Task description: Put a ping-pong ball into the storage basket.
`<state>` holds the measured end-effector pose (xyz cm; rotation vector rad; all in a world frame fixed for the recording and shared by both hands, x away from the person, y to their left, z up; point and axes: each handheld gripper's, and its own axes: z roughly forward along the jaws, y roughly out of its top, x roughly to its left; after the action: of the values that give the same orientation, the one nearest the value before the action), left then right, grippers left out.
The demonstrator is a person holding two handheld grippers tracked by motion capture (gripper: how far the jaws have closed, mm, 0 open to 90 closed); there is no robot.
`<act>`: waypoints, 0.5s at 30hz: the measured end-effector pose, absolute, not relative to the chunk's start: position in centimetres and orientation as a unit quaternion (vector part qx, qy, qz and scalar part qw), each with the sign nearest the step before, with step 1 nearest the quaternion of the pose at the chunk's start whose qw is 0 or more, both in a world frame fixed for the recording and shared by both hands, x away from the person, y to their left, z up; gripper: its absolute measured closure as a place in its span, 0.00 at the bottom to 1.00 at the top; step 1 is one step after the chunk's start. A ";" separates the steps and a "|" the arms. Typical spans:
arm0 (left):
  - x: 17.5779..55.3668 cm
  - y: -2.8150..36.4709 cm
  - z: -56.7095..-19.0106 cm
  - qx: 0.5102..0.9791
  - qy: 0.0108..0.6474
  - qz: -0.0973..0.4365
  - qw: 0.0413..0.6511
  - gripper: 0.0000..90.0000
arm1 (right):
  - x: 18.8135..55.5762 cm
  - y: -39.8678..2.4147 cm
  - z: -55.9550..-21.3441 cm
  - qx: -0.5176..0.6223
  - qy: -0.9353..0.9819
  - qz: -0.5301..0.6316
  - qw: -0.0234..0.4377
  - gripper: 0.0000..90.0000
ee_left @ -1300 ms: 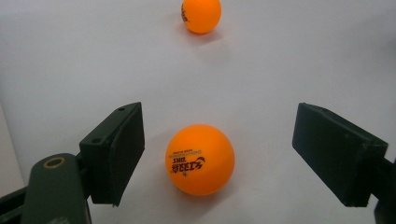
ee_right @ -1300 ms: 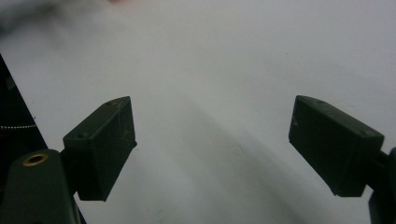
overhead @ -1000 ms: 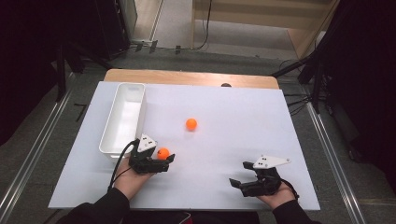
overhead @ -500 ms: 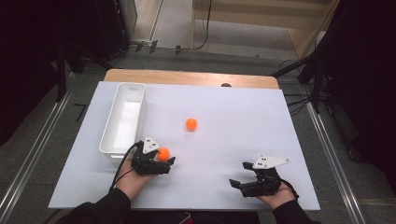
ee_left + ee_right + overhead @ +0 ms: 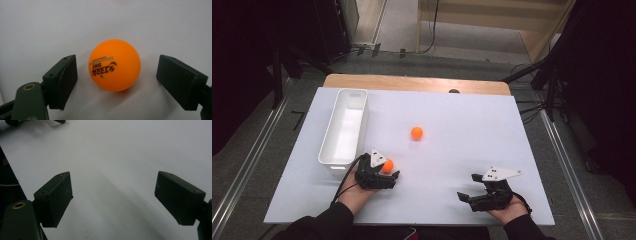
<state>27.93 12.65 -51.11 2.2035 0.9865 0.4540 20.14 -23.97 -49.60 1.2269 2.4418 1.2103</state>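
The left gripper (image 5: 117, 82) sits low in the left gripper view, its jaws set either side of an orange table-tennis ball (image 5: 114, 65) at the centre of the frame. The jaws stand partly open, with white tabletop (image 5: 37, 27) showing in the gap on each side of the ball, so neither pad touches it and nothing is held. In the high view this ball (image 5: 387, 165) lies at lower left, just beside the near end of the white bin (image 5: 343, 129).

To do the grasp well, the ball should be kept centred between the pads and the jaws closed evenly and gently, since a one-sided nudge would likely roll it away.

The right gripper (image 5: 113, 200) is wide open over bare tabletop and holds nothing. A second orange ball (image 5: 416, 132) rests near the frame's centre.
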 end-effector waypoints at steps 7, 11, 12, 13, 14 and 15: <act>27.9 12.7 -51.2 0.843 0.379 0.173 0.341 0.19 | 20.1 -23.9 -49.7 0.408 0.817 0.401 0.077 0.15; 27.9 12.7 -51.2 0.840 0.385 0.172 0.341 0.20 | 20.1 -23.9 -49.7 0.408 0.817 0.400 0.077 0.15; 27.9 12.8 -51.1 0.840 0.386 0.173 0.340 0.21 | 20.1 -23.8 -49.7 0.409 0.816 0.401 0.076 0.15; 27.9 12.8 -51.1 0.840 0.386 0.173 0.340 0.23 | 20.1 -23.8 -49.7 0.409 0.816 0.401 0.076 0.15; 28.0 12.9 -51.1 0.839 0.387 0.173 0.340 0.23 | 20.1 -23.9 -49.7 0.408 0.817 0.400 0.077 0.15; 28.0 13.0 -51.0 0.836 0.392 0.174 0.342 0.26 | 20.1 -23.9 -49.7 0.408 0.817 0.400 0.076 0.15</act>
<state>27.99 12.95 -51.02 2.1743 1.0196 0.4512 20.11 -23.86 -49.67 1.2215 2.4501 1.1985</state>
